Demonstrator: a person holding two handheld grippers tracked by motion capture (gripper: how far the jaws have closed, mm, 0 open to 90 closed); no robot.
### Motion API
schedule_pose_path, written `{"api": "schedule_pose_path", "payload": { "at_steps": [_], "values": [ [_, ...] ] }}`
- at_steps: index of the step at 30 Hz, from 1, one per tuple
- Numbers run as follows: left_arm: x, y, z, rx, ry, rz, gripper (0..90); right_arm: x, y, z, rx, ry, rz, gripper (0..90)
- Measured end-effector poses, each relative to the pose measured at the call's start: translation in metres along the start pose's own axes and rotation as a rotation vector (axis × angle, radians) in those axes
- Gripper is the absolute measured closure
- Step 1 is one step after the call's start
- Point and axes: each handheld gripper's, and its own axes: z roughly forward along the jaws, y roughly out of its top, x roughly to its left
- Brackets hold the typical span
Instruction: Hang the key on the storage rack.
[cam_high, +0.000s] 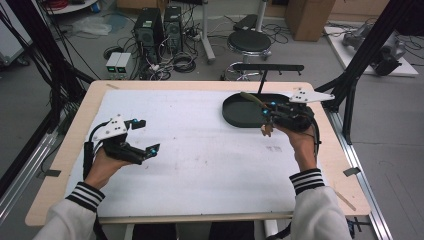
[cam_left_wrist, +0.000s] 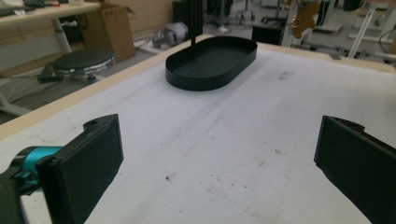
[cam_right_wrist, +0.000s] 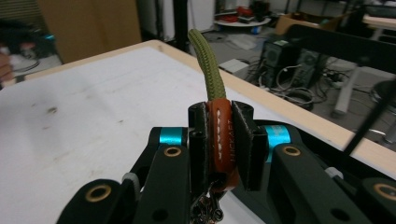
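Gripping keychain strap (cam_right_wrist: 219, 130) by its orange leather tab, right tool (cam_high: 267, 116) clamped shut, held beside black tray (cam_high: 235, 112) rim | left tool (cam_high: 141, 136) wide open, empty, over counter (cam_high: 200, 160) | strap likely light, cord floppy, stiff tab best hold

- A wooden table (cam_high: 75, 127) covered by a white mat (cam_high: 200, 155) is seen from above, with a person's two forearms in white sleeves with striped cuffs coming in from the bottom.
- The left hand (cam_high: 102, 167) holds the left gripper (cam_high: 144, 136) above the mat's left side, its jaws spread apart with nothing between them.
- The right hand (cam_high: 300, 142) holds the right gripper (cam_high: 266, 118) at the near edge of a black oval tray (cam_high: 237, 112) at the table's far right.
- An olive-green cord (cam_high: 251, 98) with a brown piece hanging below sits at the right gripper's jaws.
- A round stool (cam_high: 248, 42), computer towers and cables stand on the floor beyond the table.
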Motion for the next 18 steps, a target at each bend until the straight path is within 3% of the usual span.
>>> {"api": "schedule_pose_path", "payload": {
  "at_steps": [3, 5, 10, 13, 18],
  "values": [
    [-0.002, -0.011, -0.012, -0.038, 0.036, 0.005, 1.7, -0.008, 0.0, -0.005, -0.019, -0.031, 0.016, 77.3],
    [-0.003, -0.018, -0.019, -0.052, 0.086, 0.019, 1.7, -0.013, 0.001, -0.007, -0.028, -0.053, 0.03, 77.2],
    [-0.005, -0.035, -0.032, -0.091, 0.121, 0.008, 1.7, -0.024, 0.0, -0.009, -0.046, -0.088, 0.059, 77.3],
    [-0.005, -0.044, -0.038, -0.113, 0.119, -0.024, 1.7, -0.03, -0.001, -0.009, -0.051, -0.115, 0.076, 77.2],
    [-0.007, -0.059, -0.049, -0.147, 0.18, -0.027, 1.7, -0.043, 0.001, -0.01, -0.063, -0.156, 0.107, 77.2]
  ]
}}
